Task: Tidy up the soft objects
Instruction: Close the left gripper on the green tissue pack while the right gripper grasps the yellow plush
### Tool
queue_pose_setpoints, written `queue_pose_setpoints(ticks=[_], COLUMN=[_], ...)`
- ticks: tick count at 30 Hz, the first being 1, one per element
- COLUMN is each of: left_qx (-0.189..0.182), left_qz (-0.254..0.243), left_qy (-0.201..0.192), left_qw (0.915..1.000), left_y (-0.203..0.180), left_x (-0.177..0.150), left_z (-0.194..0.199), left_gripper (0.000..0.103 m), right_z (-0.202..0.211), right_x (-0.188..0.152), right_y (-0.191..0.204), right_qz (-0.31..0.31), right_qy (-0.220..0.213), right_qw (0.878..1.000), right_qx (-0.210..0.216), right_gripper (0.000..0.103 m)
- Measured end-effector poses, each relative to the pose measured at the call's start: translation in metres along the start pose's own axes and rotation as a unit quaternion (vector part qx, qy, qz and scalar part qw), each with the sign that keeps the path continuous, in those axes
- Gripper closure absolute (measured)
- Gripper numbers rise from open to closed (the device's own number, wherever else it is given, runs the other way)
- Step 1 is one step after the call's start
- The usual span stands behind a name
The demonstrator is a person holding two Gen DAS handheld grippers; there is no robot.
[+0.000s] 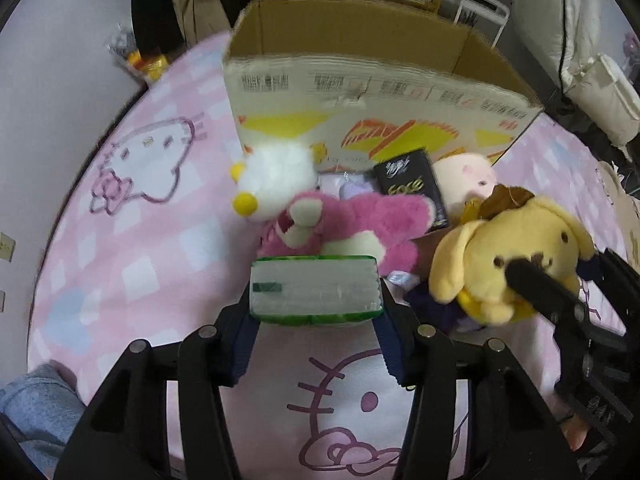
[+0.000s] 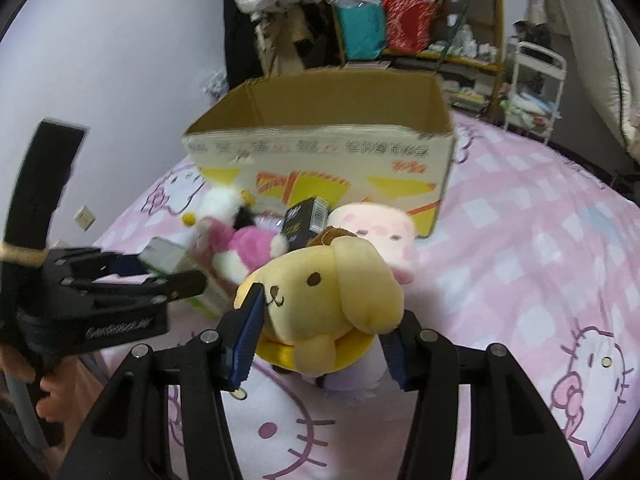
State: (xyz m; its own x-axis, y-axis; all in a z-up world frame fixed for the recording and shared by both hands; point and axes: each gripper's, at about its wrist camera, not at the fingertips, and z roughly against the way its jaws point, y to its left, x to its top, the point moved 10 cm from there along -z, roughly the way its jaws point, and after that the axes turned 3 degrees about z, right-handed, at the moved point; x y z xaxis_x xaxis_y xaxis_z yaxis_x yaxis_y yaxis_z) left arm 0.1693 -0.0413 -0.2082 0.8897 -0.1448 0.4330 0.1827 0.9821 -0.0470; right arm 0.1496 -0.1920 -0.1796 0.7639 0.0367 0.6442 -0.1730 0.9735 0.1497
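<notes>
A green-edged clear tissue pack (image 1: 315,289) sits near the pink bear (image 1: 352,220), squeezed by the left gripper (image 1: 315,300); the right gripper (image 2: 320,336), half open, clamps the yellow dog plush (image 2: 324,300)

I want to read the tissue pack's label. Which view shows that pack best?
The left wrist view: the tissue pack sits centred and sharp between the left gripper fingers. In the right wrist view the pack is blurred, at the left and partly hidden by that gripper.
</notes>
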Motion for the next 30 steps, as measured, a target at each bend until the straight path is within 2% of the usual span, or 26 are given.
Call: queue_pose_setpoints(ticks=[5,10,13,17,21,25,30], left_qx=[-0.020,-0.016,-0.005,-0.009,0.002,0.004,0.012], left_qz=[-0.020,-0.038,-0.044,-0.035,-0.026,-0.022,-0.027], left_qy=[-0.094,-0.190,-0.232,-0.244,-0.230,-0.230,-0.241], left_qw=[0.9952,0.9809,0.9717,0.9692,0.9727,0.9728,0.9701], left_y=[-0.013,-0.017,-0.013,-0.009,-0.001,0.002,0.004], left_x=[0.012,0.021,0.025,0.030,0.030,0.026,0.023], left_z=[0.045,0.091,0.111,0.120,0.111,0.112,0.116], left_gripper=[0.051,0.051,0.051,0.051,0.051,0.051,0.051], right_z=[0.027,0.055,0.066,0.075,0.068,0.070,0.069], right_x=[0.016,0.029,0.037,0.044,0.043,0.044,0.030], right_y=[-0.009,-0.010,-0.010,-0.009,-0.010,-0.012,-0.017], right_qz=[-0.008,-0.009,-0.008,-0.003,-0.025,-0.021,-0.041], right_qy=[-0.051,-0.098,-0.121,-0.140,-0.120,-0.123,-0.088], right_qw=[0.998,0.995,0.992,0.990,0.992,0.992,0.995], right_qx=[-0.021,-0.029,-0.035,-0.034,-0.008,-0.015,-0.019], right_gripper=[0.047,0.047,0.047,0.047,0.047,0.048,0.048])
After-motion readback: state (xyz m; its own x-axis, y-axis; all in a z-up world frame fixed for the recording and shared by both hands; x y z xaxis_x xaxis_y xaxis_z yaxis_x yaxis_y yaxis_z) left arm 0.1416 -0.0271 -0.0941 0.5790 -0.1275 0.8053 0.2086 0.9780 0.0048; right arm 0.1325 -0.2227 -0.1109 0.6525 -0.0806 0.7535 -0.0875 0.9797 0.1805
